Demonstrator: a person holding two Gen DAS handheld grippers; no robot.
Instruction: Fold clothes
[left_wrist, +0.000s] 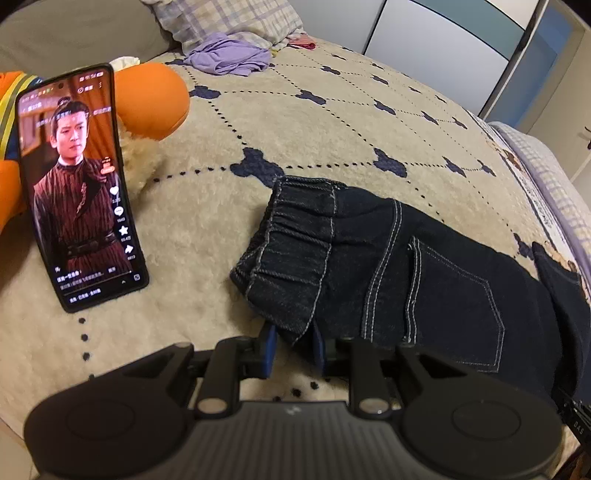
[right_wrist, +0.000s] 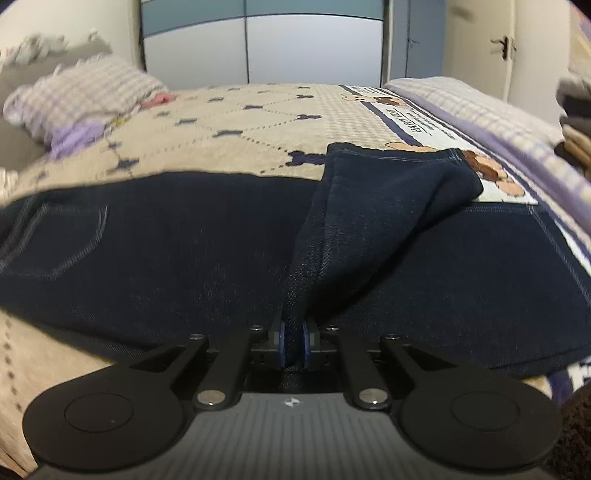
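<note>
Beige fleece blanket (left_wrist: 314, 122), quilted in dotted diamonds with navy mouse-head motifs, covers the bed and serves as my work surface; its right border carries a cartoon bear print. Far side: plaid pillow (left_wrist: 229, 18), crumpled lilac garment (left_wrist: 229, 57), pale wardrobe doors (right_wrist: 258, 44) and a door with a lever handle at far right. Left side: phone (left_wrist: 79, 188) propped upright against an orange plush toy (left_wrist: 155, 98), screen lit with a video. Item in hand: dark jeans (left_wrist: 424, 273), navy-black denim with pale contrast stitching, elastic gathered waistband pointing left, a patch back pocket stitched in double rows. They lie flat across the near-centre of the blanket, waistband at left and legs running right, with one hem end raised and draped back over the lower leg. My left gripper (left_wrist: 293, 349), blue-padded, sits at the near corner of the waistband; its jaws are narrowly apart with the denim edge dipping between them, and I cannot tell whether they truly grip. My right gripper (right_wrist: 294, 345) is closed tight on a fold of the leg fabric, which rises from my pads as a tented ridge toward the turned-back hem.
</note>
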